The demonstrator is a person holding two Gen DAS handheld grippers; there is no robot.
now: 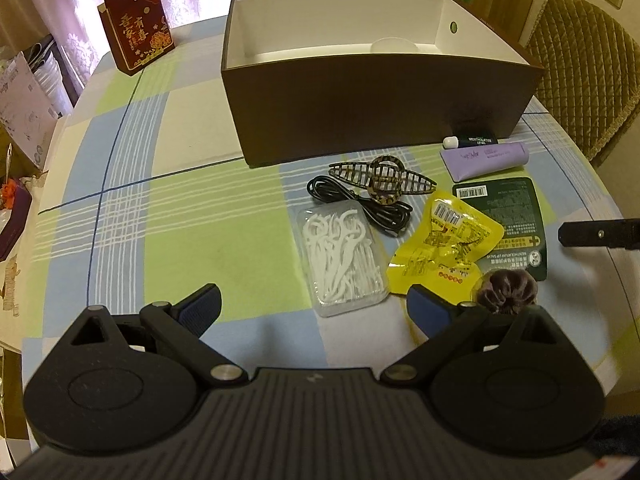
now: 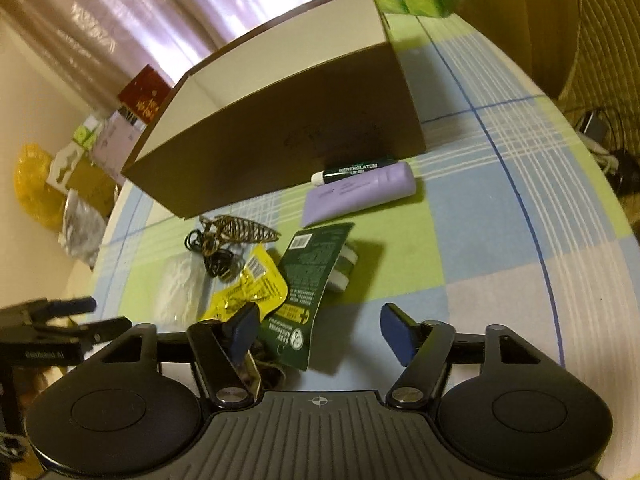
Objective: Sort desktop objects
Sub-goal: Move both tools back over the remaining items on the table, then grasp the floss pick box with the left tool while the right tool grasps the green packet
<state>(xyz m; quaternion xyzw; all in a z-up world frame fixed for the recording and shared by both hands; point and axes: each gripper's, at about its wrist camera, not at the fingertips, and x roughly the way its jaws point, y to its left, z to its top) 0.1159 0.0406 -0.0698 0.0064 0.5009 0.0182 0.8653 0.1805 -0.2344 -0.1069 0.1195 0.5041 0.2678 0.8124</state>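
The open brown box (image 1: 360, 92) (image 2: 280, 132) stands at the table's far side. In front of it lie a clear floss-pick case (image 1: 344, 256), black cable (image 1: 360, 204), tortoiseshell hair claw (image 1: 380, 178) (image 2: 236, 232), yellow packet (image 1: 444, 240) (image 2: 252, 292), dark green card pack (image 1: 508, 216) (image 2: 316, 280), purple tube (image 1: 484, 160) (image 2: 356, 192), lip balm (image 1: 472, 141) (image 2: 352, 170) and brown scrunchie (image 1: 506, 292). My left gripper (image 1: 316, 308) is open just short of the floss case. My right gripper (image 2: 320, 324) is open over the green pack's near end.
A red gift box (image 1: 138, 24) stands at the back left of the checked tablecloth (image 1: 160, 208). A white round item (image 1: 394, 45) lies inside the brown box. A padded chair (image 1: 584, 68) is at the right. The table edge curves close on both sides.
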